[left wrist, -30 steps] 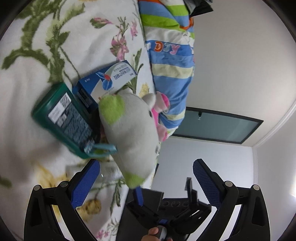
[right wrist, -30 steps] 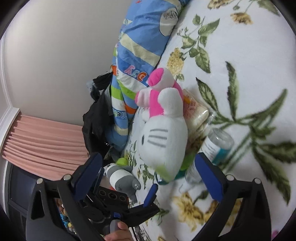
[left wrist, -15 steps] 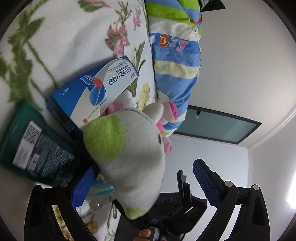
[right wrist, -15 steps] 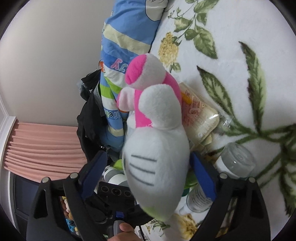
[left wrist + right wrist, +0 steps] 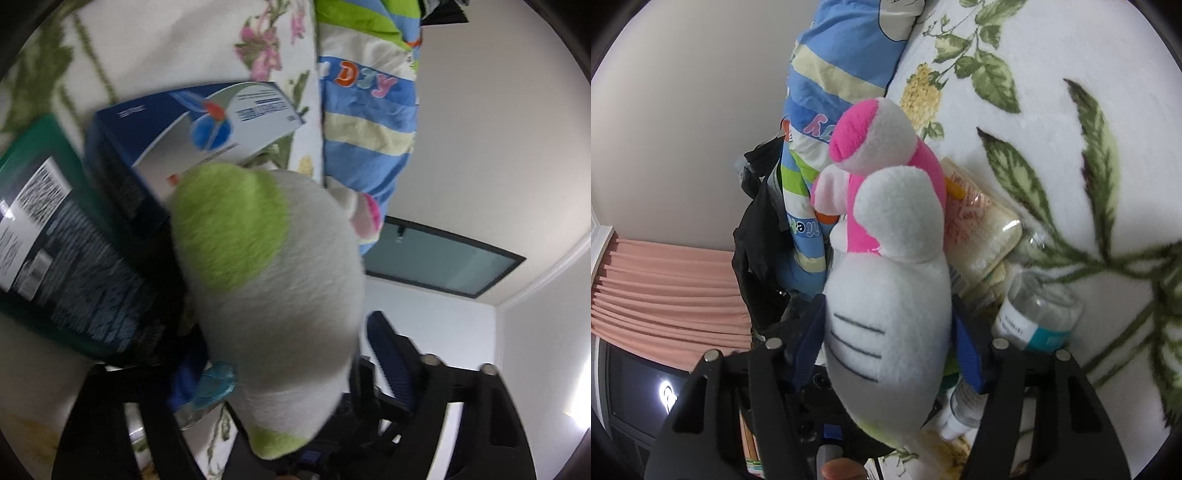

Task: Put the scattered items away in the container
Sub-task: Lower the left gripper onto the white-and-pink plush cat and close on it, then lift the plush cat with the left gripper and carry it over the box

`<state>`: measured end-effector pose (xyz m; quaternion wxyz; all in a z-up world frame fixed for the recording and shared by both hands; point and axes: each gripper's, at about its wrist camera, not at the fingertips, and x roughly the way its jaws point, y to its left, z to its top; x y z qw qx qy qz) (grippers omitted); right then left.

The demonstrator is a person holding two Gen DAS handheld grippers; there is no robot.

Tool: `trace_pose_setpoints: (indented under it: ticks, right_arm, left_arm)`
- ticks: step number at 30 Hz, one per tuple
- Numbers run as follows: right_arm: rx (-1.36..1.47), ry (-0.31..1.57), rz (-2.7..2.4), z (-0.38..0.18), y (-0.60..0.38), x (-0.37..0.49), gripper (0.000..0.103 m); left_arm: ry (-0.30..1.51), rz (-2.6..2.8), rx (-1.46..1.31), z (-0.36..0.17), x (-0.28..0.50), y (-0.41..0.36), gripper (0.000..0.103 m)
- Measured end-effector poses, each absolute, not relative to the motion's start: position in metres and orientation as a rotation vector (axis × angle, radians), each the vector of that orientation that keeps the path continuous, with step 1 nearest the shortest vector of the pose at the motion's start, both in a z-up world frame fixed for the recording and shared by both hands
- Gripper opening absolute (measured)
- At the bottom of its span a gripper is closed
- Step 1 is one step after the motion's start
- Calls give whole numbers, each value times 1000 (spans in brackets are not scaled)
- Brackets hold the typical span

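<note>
both tongs close on one plush toy (image 5: 886, 325) from opposite sides: the right tongs (image 5: 886, 354) pinch its white body, the left tongs (image 5: 288, 365) press its grey, green-patched end. the toy lies on the floral bed (image 5: 1071, 74) against a striped pillow (image 5: 842, 74). just beside it are a blue box (image 5: 207, 122), a green pack (image 5: 55, 243), a bottle (image 5: 1038, 314) and a snack packet (image 5: 979, 229).

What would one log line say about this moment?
left gripper: shut on plush toy | right gripper: shut on plush toy | container: not visible
</note>
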<state>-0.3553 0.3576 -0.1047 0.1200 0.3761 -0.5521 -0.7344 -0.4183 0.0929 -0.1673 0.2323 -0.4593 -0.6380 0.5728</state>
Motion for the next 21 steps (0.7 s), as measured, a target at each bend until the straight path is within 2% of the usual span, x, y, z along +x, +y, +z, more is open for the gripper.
trace_pose_setpoints:
  ticks: [8, 21]
  right_arm:
    - [1016, -1578, -2186, -71, 362, -337, 57]
    - [807, -1503, -2235, 39, 370, -279, 57]
  left_arm:
    - [-1710, 1557, -1202, -136, -406, 102, 67]
    - [-1607, 1563, -1071, -20, -364, 114, 67]
